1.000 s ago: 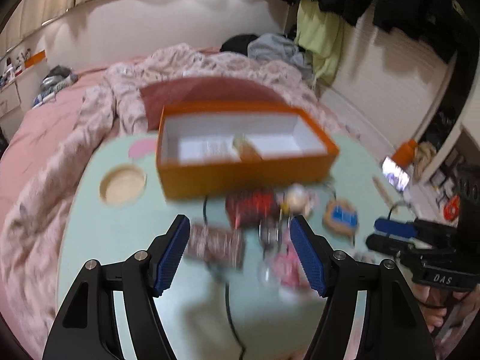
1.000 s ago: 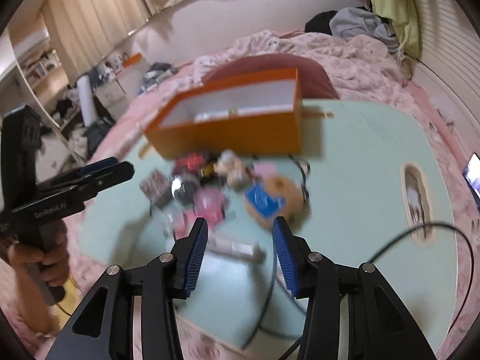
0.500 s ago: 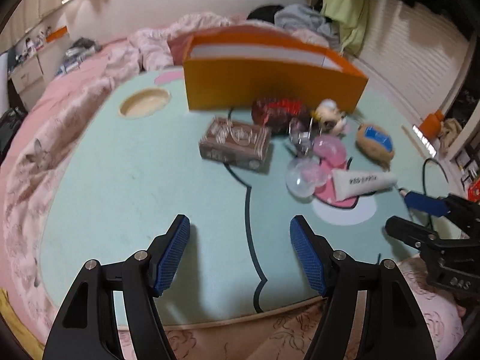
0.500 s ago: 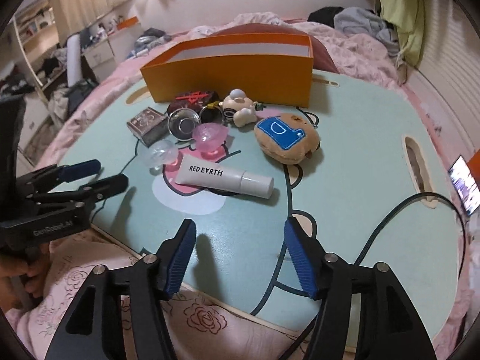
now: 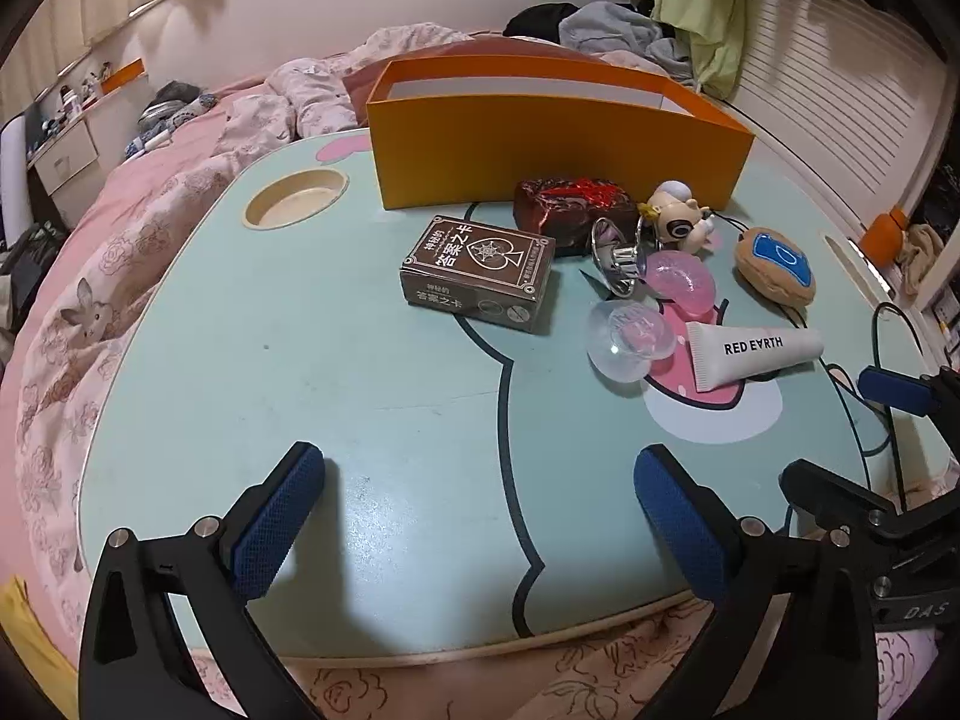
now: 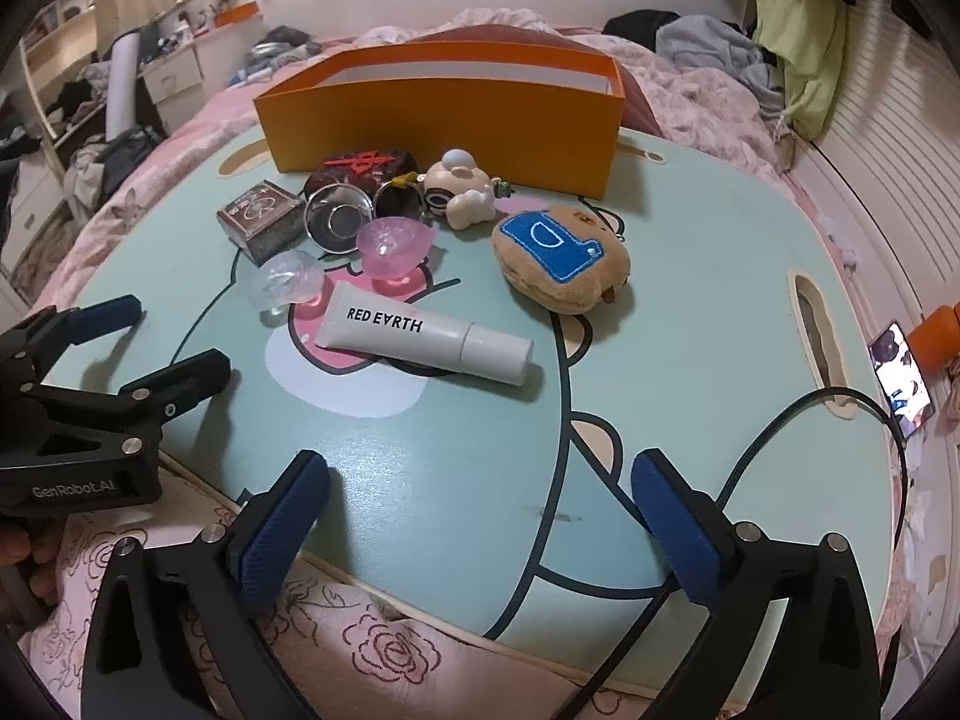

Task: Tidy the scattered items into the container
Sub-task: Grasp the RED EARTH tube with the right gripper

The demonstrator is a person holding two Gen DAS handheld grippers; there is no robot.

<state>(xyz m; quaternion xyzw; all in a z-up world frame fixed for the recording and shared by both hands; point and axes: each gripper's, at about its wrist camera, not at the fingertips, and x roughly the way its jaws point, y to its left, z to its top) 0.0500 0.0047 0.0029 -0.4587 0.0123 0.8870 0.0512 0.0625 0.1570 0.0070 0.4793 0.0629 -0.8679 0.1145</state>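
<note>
An orange box (image 5: 552, 150) (image 6: 444, 132) stands at the far side of the mint lap table (image 5: 300, 360) (image 6: 690, 312). In front of it lie a brown card deck (image 5: 477, 273) (image 6: 258, 219), a dark red packet (image 5: 570, 207), a metal strainer (image 6: 336, 216), a small figure toy (image 5: 678, 222) (image 6: 459, 192), pink (image 6: 393, 243) and clear (image 5: 627, 339) capsule halves, a white tube (image 5: 753, 351) (image 6: 429, 339) and a tan plush (image 5: 777, 267) (image 6: 561, 258). My left gripper (image 5: 480, 492) and right gripper (image 6: 480, 498) hover over the table's near part, jaws opening wide, nothing between them.
The table rests on a pink bed with a rumpled floral quilt (image 5: 90, 276). A round cup recess (image 5: 294, 204) sits at the table's left, a slot (image 6: 819, 336) at its right. A black cable (image 6: 780, 426) runs over the right edge. A phone (image 6: 900, 381) lies beyond.
Both grippers dropped lower and closer to the table's near edge, so the box now shows its side. Both pairs of jaws have spread much wider.
</note>
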